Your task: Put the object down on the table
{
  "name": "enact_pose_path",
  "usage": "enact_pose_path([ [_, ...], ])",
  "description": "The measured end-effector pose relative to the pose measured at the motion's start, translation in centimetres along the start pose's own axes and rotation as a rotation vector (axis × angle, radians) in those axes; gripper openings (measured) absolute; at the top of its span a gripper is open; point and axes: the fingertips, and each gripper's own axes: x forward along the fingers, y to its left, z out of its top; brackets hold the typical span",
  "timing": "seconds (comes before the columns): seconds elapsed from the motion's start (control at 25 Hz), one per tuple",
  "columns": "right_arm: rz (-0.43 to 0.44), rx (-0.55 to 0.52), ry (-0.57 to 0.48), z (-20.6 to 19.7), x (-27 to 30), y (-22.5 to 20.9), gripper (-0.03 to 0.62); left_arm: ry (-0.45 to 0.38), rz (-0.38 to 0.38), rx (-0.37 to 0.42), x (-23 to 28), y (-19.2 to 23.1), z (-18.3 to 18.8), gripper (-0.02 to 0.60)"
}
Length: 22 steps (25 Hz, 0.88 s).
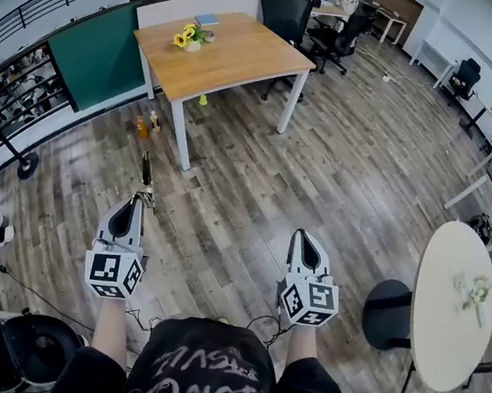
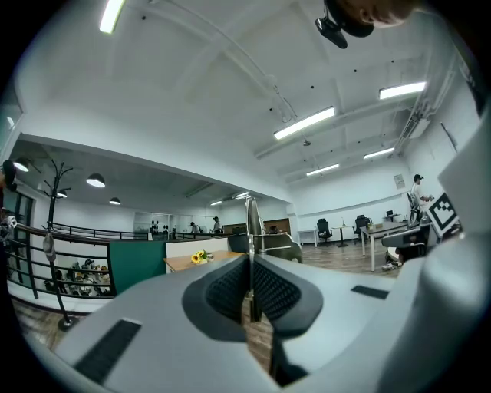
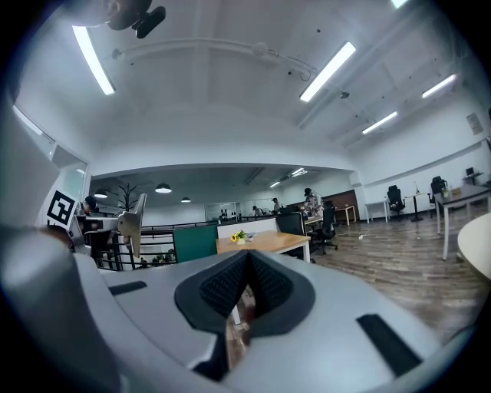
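1. The wooden table [image 1: 246,61] stands well ahead of both tools, across open floor. My judgement is that the step in hand is the carry toward it, and the put-down itself is not yet begun.
2. The round white table [image 1: 452,304] lies off to the right of the right gripper. It is nearer, so it may be worth settling which table is meant.
3. The left gripper [image 1: 140,202] points level, and its jaws are pressed together on a thin metal object [image 1: 146,172]. The object sticks out past the fingertips and stands edge-on between the pads.
4. The right gripper [image 1: 303,237] is level beside it, jaws closed on nothing, and is free to steady things.
5. The sunflowers [image 1: 187,38] sit on the far left part of the tabletop as seen from the left gripper. Aim for the bare wood nearer and to the right of them.
6. To do it well, keep the grip firm and the blade-like piece away from the table edge on approach. Lower it until it rests flat, and only then ease the jaws apart.
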Motion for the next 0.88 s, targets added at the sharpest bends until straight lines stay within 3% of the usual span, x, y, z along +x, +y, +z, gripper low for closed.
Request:
enact_pose_path([
  [0.48, 0.02, 0.017, 0.022, -0.8, 6.2, -3.8, 0.005, 0.024, 0.012, 0.002, 6.9, -0.9, -1.4, 0.015],
  [0.88, 0.001, -0.001, 0.035, -0.7, 16.7, -4.1, 0.005, 0.032, -0.014, -0.01, 17.3, 3.5, -2.6, 0.015],
])
